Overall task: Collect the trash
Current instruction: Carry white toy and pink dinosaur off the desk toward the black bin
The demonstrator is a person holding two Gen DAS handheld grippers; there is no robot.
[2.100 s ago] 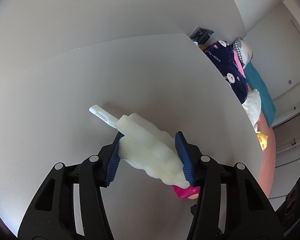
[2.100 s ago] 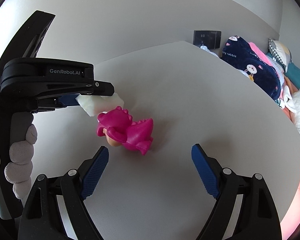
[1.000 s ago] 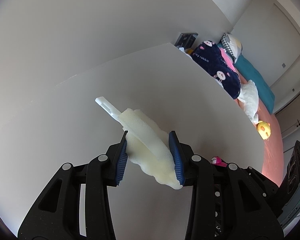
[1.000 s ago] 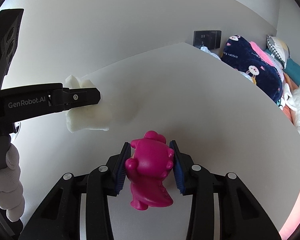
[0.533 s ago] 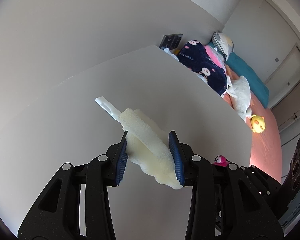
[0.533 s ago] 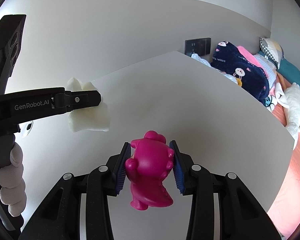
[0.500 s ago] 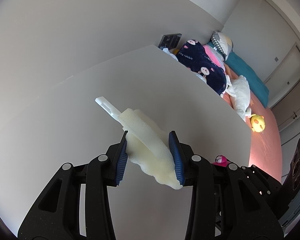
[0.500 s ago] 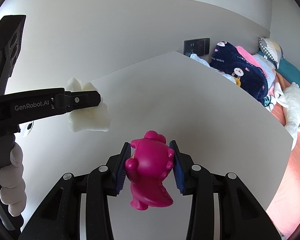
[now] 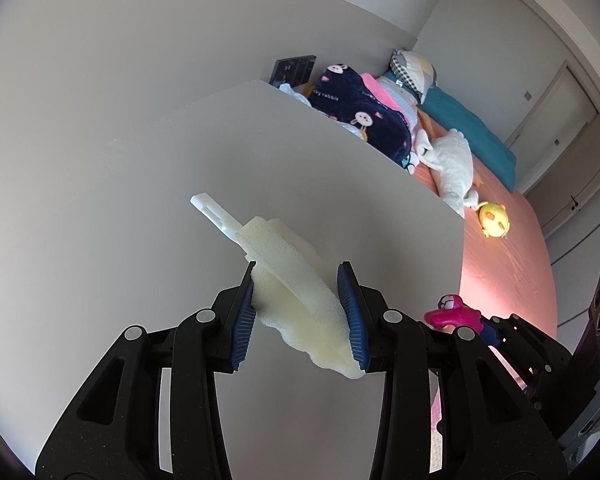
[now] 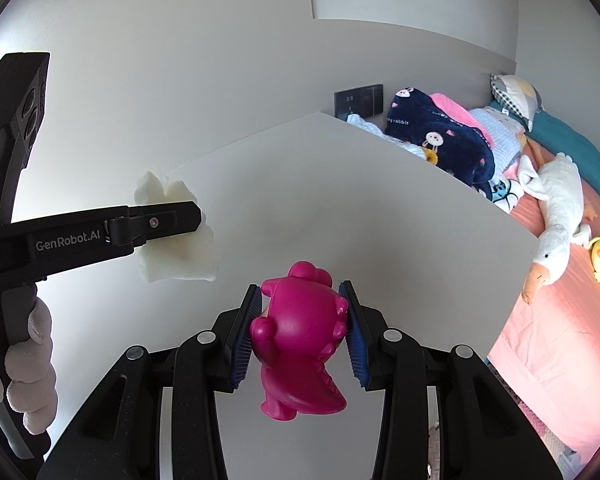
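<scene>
We are lifting trash above the white desk (image 9: 148, 184): left hand-held gripper (image 9: 300, 312) pinching pale crumpled foam (image 9: 292, 280), right hand-held gripper (image 10: 302, 330) pinching a magenta plastic dinosaur (image 10: 300, 340). Keeping both squeezes firm matters while carrying.

You are squeezing a white foam scrap (image 9: 296, 288) in your left gripper (image 9: 300, 312), lifted above the white table (image 9: 180, 160).

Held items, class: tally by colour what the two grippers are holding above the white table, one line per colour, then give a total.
White: 1, the foam piece in the left gripper
Pink: 1, the dinosaur toy in the right gripper
Total: 2
</scene>
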